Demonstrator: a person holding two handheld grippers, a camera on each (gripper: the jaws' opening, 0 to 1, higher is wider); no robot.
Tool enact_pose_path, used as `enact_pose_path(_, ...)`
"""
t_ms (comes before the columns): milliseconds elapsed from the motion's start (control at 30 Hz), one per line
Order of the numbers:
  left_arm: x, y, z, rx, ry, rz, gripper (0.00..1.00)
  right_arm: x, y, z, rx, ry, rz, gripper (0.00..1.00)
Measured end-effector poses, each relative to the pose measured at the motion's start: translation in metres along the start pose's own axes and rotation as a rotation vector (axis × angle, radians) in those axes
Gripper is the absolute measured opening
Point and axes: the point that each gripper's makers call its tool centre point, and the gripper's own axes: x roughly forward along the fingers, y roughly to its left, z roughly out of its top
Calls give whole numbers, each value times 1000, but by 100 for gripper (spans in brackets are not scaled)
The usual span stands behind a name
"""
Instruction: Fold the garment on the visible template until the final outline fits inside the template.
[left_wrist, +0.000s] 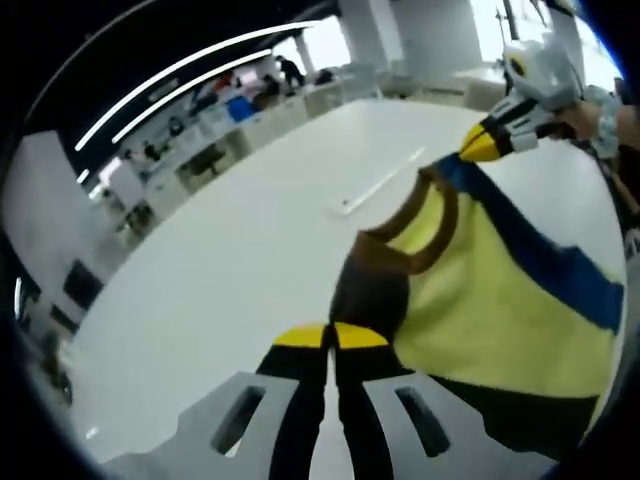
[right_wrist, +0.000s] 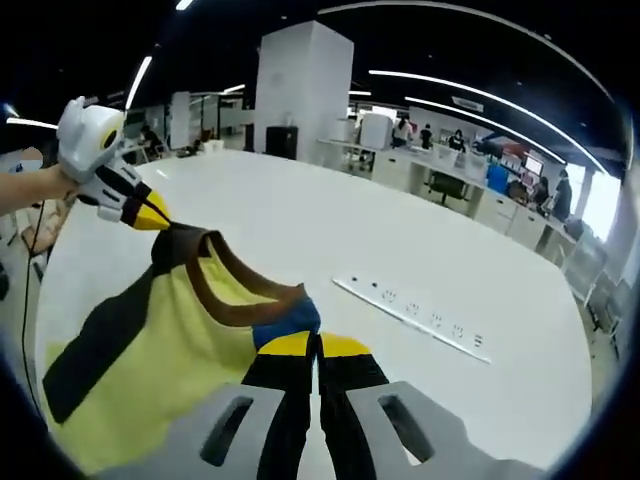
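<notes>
Both grippers pinch garment — lifted

A wide white counter lies mostly bare; a white power strip lies flat across its middle, desks beyond.

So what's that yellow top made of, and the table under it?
The top looks like soft knit cloth, matte, probably a cotton-like jersey: it sags and drapes between the left gripper and the right gripper, and its brown collar looks ribbed. The table looks like a hard, smooth white laminate or painted board with a faint sheen; its exact material can't be told.
</notes>
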Motion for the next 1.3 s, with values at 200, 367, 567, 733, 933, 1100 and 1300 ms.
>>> enact_pose_path(200,34,10,-12,-33,25,19,0,27,5,-11,66,48,31,1)
enact_pose_path(367,47,13,-12,-35,41,6,0,39,0,-20,41,92,-10,1)
enact_pose_path(567,65,16,-20,-45,84,0,0,50,-3,-33,41,127,-23,1)
enact_pose_path(733,75,17,-34,-41,108,-8,0,55,-8,-42,18,151,-25,1)
enact_pose_path(933,83,18,-43,-33,123,-1,0,62,-8,-54,8,174,-28,1)
enact_pose_path(1100,87,13,-47,-25,133,-2,0,69,-6,-60,-14,192,-27,2)
enact_pose_path(1300,92,15,-54,-30,148,-7,0,71,-7,-66,-11,204,-28,2)
